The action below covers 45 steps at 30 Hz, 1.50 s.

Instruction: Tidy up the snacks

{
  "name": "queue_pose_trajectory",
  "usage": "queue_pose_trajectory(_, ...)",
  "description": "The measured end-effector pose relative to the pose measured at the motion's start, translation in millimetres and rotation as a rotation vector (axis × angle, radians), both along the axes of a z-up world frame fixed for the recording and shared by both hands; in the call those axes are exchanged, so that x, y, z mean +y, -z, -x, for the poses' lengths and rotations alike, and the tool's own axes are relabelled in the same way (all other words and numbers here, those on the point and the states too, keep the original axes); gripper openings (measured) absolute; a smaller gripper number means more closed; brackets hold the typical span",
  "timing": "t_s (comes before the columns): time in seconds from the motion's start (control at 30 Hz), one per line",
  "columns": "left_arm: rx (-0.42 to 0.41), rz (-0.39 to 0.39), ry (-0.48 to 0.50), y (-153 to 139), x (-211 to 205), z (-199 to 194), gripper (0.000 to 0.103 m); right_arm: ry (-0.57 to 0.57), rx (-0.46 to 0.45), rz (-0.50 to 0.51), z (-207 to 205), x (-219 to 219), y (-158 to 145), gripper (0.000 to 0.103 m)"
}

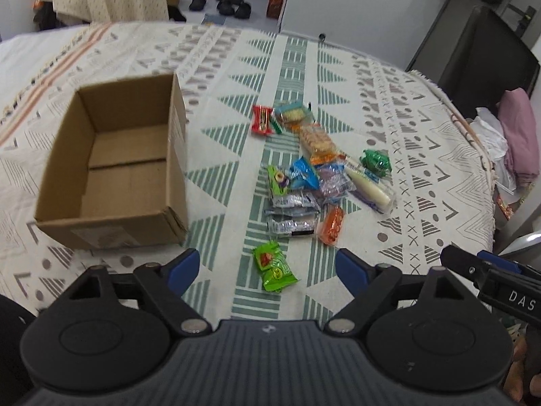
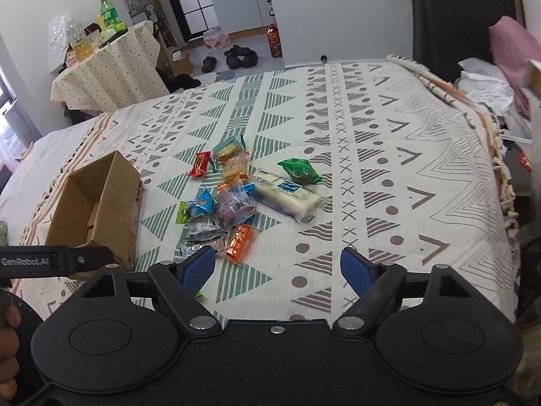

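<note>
- Left wrist view: the left gripper [image 1: 267, 267] has its jaws apart and holds nothing; its blue pads [image 1: 187, 265] stand clear of everything on the bed.
- Between those jaws, on the cloth [image 1: 389, 118], lies a green packet [image 1: 274, 265], touched by neither pad.
- This gripper tilts steeply down over the near edge of the snack pile.
- Beyond it the pile [image 1: 314, 169] lies loose: an orange packet [image 1: 333, 225], silver wrappers [image 1: 294, 213], a blue packet [image 1: 304, 172], a white stick [image 1: 370, 186], a dark green packet [image 1: 377, 162], a cracker pack [image 1: 318, 140] and a red packet [image 1: 262, 120].
- Left of the pile stands an open box [image 1: 111, 169], upright, nothing in it, well apart from the snacks.
- At the right edge the other gripper's black finger shows, with part of a hand [image 1: 520, 372] beneath it.
- Right wrist view: the right gripper [image 2: 277, 267] is also parted and holds nothing; only bare cloth [image 2: 405, 135] lies between its pads [image 2: 353, 267].
- It points down less steeply, to the right of the pile.
- Just beyond its left pad lie the orange packet [image 2: 240, 243] and silver wrappers [image 2: 203, 233]; the white stick [image 2: 287, 196] and dark green packet [image 2: 299, 171] lie farther on.
- The box [image 2: 101, 209] sits at left, partly behind the left gripper's finger [image 2: 57, 260], with a hand [image 2: 8, 348] at the frame edge.
</note>
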State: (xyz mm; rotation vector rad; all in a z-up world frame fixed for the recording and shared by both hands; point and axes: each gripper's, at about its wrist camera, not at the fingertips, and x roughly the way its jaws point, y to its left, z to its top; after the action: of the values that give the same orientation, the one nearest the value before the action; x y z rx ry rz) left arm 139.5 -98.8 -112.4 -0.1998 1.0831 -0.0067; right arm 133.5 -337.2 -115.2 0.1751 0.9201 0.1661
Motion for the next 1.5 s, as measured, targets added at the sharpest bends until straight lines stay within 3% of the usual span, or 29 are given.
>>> queue_pose_trajectory(0.13,0.053,0.022,-0.024,20.3,-6.3,-9.1,0.069,-0.007,0.020,-0.011,-14.3,-6.7,10.7,0.071)
queue_pose_trajectory(0.57,0.155,0.051,-0.132,79.1,-17.4,-39.1,0.050,-0.033,0.096,-0.028,-59.3,-22.2,54.0,0.042)
queue_pose_trajectory(1.0,0.233,0.050,-0.181,112.8,-21.2,-53.3,0.031,-0.017,0.141,-0.078,-104.4,-17.3,88.3,0.038)
queue_pose_trajectory(1.2,0.220,0.052,-0.195,114.7,-21.8,-53.8,0.030,0.002,0.169,-0.108,-115.9,-13.5,103.9,0.025)
queue_pose_trajectory(1.27,0.217,0.054,-0.202,114.2,-21.6,-53.4,0.029,0.017,0.177,-0.104,-117.4,-12.9,108.3,0.011)
queue_pose_trajectory(1.5,0.205,0.055,-0.198,109.5,-18.2,-45.0,0.028,0.032,0.216,-0.144,-100.4,-16.3,102.7,0.000)
